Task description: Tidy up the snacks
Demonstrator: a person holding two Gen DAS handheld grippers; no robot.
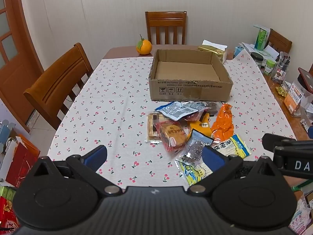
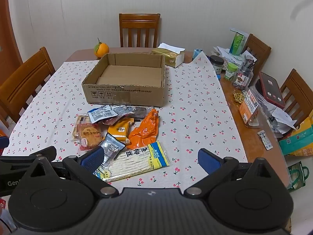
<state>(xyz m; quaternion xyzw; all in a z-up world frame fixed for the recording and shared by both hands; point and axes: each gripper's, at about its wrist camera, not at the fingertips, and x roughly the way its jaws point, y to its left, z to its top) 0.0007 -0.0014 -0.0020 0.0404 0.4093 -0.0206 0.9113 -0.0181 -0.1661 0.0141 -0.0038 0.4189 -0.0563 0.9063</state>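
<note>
An empty cardboard box (image 1: pixel 190 89) (image 2: pixel 125 96) stands on the cherry-print tablecloth (image 1: pixel 109 105) (image 2: pixel 195 105). In front of it lies a pile of snack packets: a red round-cake packet (image 1: pixel 172 135) (image 2: pixel 89 134), an orange packet (image 1: pixel 224 123) (image 2: pixel 145 130), a silver packet (image 1: pixel 195 146) (image 2: pixel 111 149), a blue-white packet (image 1: pixel 176 110) (image 2: pixel 102 113) and a yellow fish-strip packet (image 1: pixel 235 146) (image 2: pixel 137 161). My left gripper (image 1: pixel 154 158) hovers open over the near cloth, left of the pile. Right of the pile, my right gripper (image 2: pixel 151 159) is open, above the fish-strip packet. Neither holds anything.
An orange (image 1: pixel 144 47) (image 2: pixel 101 49) and a tissue box (image 2: pixel 170 55) sit behind the box. Jars (image 2: pixel 230 71), a phone (image 2: pixel 272 90) and papers crowd the table's right edge. Wooden chairs (image 1: pixel 58 86) (image 2: pixel 139 29) stand at the left, far and right sides.
</note>
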